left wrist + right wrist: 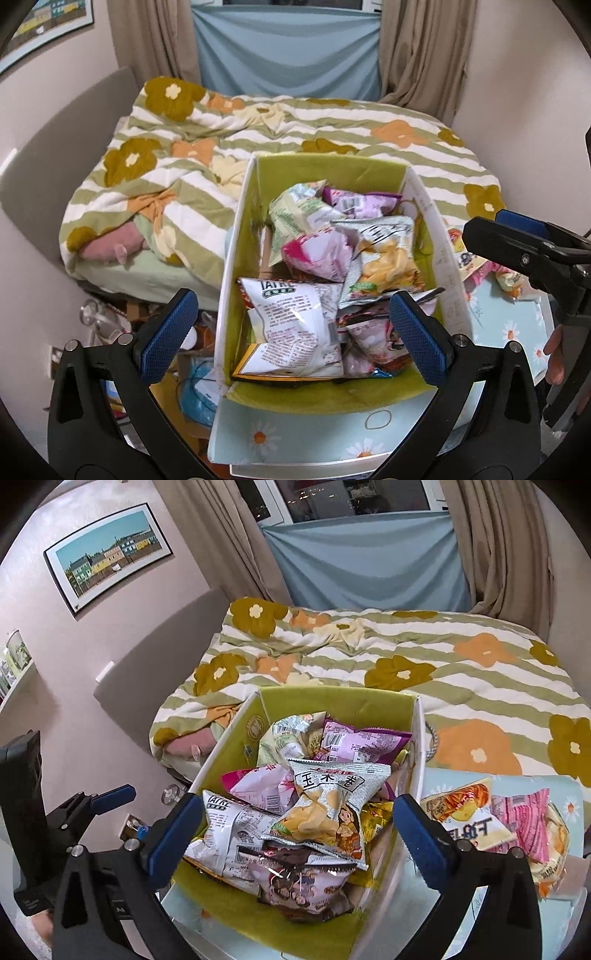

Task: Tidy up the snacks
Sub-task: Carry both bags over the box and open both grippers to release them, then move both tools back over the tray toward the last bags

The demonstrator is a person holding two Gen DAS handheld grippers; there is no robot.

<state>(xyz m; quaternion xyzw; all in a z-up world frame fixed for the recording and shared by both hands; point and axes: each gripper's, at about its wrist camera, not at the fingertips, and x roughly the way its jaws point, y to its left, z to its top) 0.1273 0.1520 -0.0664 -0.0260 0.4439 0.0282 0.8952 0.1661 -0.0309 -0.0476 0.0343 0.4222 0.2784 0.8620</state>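
— While both tools hang above the box (236, 738), what do you make of it?

— Its green inside is heaped with snack bags: a white bag (295, 325) at the near left, a corn-chip bag (328, 812) on top in the middle, a purple bag (362, 742) at the far end. The left gripper (291, 332) has its fingers wide apart over the near end, holding nothing. The right gripper (295, 834) is the same, spread and empty, over the middle of the heap.

— Anything left outside?

— Yes. On the floral worktop (569, 805), just beside the box's right wall, lie an orange-and-white bag (461, 812) and a pink bag (524, 812). I'd judge those are next.

— What could go wrong?

— The heap sits close to the rim, so another bag dropped on top could slide over the wall. The loose bags overlap, so a grip on one may drag its neighbour. They are puffy and slick; closing near a sealed edge could let one slip free, and squeezing the middle hard would crush the crisps. The box also sits near the worktop's left edge, beside the bed (443, 686), so a shove from the right could nudge it off.
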